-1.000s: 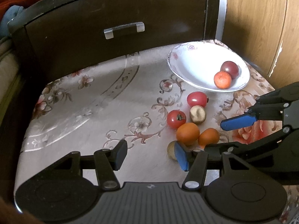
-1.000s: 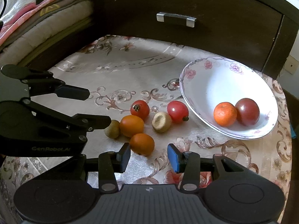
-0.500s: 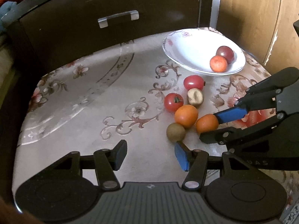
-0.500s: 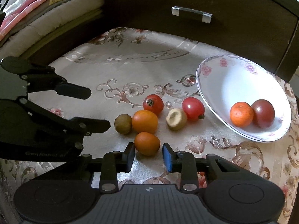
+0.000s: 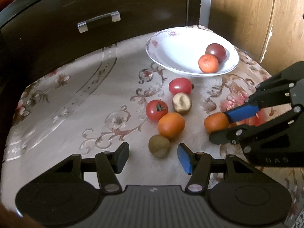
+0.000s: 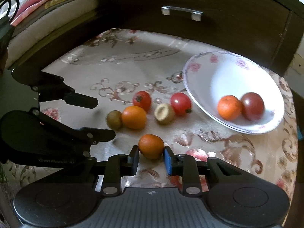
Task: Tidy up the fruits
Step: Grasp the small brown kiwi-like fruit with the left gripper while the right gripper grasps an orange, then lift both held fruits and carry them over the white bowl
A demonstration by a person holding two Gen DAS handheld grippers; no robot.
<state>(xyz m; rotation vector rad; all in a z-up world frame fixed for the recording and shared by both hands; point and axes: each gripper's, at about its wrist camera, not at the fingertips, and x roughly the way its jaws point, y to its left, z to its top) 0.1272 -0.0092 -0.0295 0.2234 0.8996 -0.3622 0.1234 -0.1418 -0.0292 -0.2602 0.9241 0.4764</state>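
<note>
My right gripper [image 6: 151,153] has its jaws closing on a small orange [image 6: 151,145], and both pads press its sides. The left wrist view shows this held orange [image 5: 216,122] to the right of the fruit cluster. A kiwi [image 5: 159,146], a second orange [image 5: 171,125], two red tomatoes [image 5: 156,109] [image 5: 180,85] and a brown cut fruit [image 5: 181,103] lie on the floral cloth. My left gripper [image 5: 153,154] is open, with the kiwi just ahead of its fingertips and untouched. The white bowl [image 5: 180,45] holds an orange [image 5: 208,63] and a dark red fruit [image 5: 216,52].
A dark wooden cabinet with a metal drawer handle [image 5: 98,21] rises behind the table. A wooden panel [image 5: 247,19] stands at the right. Bedding [image 6: 47,5] lies at the far left. The cloth [image 5: 76,104] left of the fruit bears only its pattern.
My right gripper's jaws have come together onto the nearest orange, which now sits apart from the other orange. The left gripper has shifted slightly and stays open.
</note>
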